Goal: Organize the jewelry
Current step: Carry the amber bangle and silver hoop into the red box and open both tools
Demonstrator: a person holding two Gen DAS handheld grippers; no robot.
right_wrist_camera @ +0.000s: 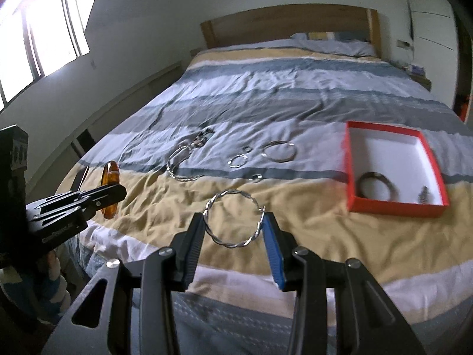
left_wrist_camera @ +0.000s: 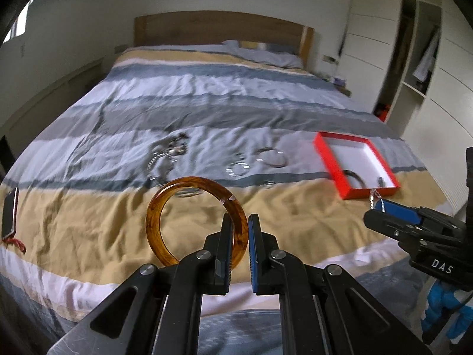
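My left gripper (left_wrist_camera: 240, 224) is shut on an amber bangle (left_wrist_camera: 165, 207), held upright above the bed; it also shows in the right wrist view (right_wrist_camera: 110, 189). My right gripper (right_wrist_camera: 233, 222) is shut on a twisted silver bangle (right_wrist_camera: 233, 244), which spans the gap between its fingers. A red box (right_wrist_camera: 351, 174) with a white inside lies on the bed to the right and holds a dark bangle (right_wrist_camera: 375, 189) and a small piece (right_wrist_camera: 423, 195). In the left wrist view the right gripper (left_wrist_camera: 384, 211) is near the box (left_wrist_camera: 322, 151).
Loose jewelry lies on the striped duvet (right_wrist_camera: 295, 94): a chain pile (right_wrist_camera: 189, 153), a thin silver bangle (right_wrist_camera: 279, 151), small rings (right_wrist_camera: 238, 160) and a small clasp (right_wrist_camera: 256, 177). A dark object with a red tassel (left_wrist_camera: 10, 216) lies at the bed's left edge. A wardrobe (left_wrist_camera: 414, 59) stands right.
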